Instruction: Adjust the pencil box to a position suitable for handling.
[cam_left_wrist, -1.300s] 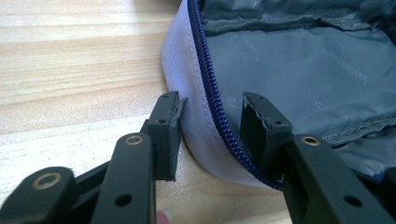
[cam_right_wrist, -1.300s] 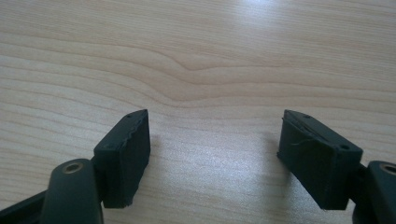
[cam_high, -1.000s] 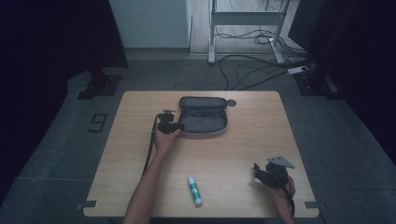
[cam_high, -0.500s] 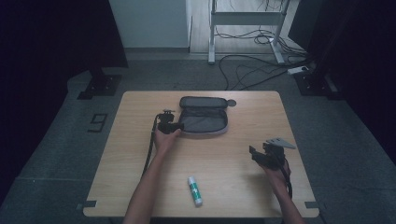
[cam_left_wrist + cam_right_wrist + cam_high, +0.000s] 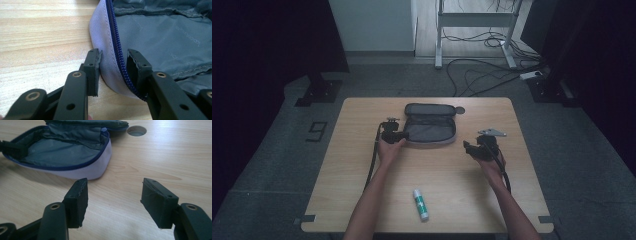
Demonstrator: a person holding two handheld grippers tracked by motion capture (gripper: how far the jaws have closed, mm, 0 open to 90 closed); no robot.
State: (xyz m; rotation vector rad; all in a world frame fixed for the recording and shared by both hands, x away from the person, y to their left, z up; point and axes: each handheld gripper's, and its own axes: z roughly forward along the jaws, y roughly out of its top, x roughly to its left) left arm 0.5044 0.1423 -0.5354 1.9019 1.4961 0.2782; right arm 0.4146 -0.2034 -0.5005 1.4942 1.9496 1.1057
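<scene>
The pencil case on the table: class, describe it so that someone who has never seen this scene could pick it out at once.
Look at the wooden table, then its far middle, beside a round hole in the top. There lies the pencil case, unzipped with its lid folded back. Grey fabric and a dark blue zip set it apart from the white-and-green glue stick at the near edge.

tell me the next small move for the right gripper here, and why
Probably carry the right gripper on toward the near right edge of the open pouch and take hold there. Its jaws have just been closing with nothing between them, a strip of bare table short of the pouch. The left gripper already straddles the zipper rim at the left end, so a second grip would steady it.
</scene>
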